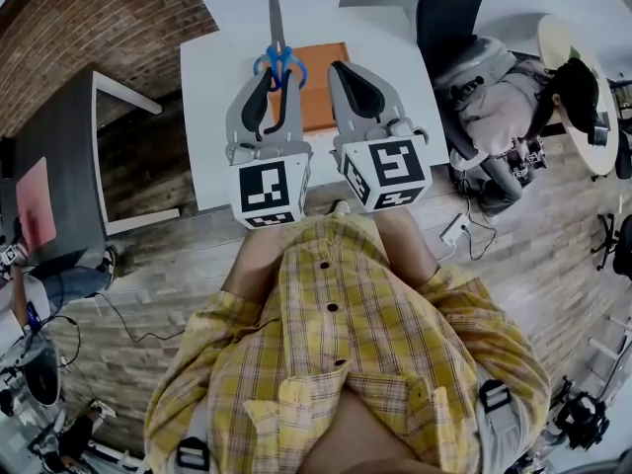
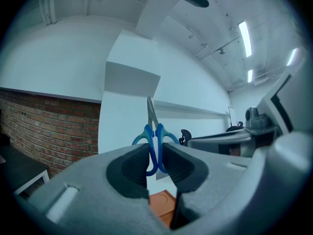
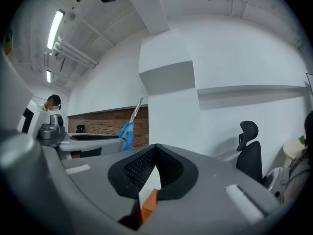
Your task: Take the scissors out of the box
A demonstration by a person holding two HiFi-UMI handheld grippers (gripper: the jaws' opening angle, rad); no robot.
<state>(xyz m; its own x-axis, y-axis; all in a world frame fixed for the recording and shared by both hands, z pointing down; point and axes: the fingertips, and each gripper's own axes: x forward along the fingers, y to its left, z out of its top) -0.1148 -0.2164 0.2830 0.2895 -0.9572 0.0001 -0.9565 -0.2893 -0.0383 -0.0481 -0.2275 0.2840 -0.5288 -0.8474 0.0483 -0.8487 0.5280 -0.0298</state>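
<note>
The left gripper (image 1: 278, 75) pinched the scissors (image 1: 276, 23) by the handles, blades pointing away beyond the box (image 1: 324, 97) (right gripper (image 1: 341, 69) fingers together, empty).

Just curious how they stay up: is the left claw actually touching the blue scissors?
Touching. The left gripper view shows the left claw clamped from both sides on the blue handles of the scissors.

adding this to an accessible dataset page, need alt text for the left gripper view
The left gripper is clamped on the blue handles of a pair of scissors, whose blades point up in the picture. Below the jaws a bit of the orange box shows, with a brick wall at left and white walls behind.
</note>
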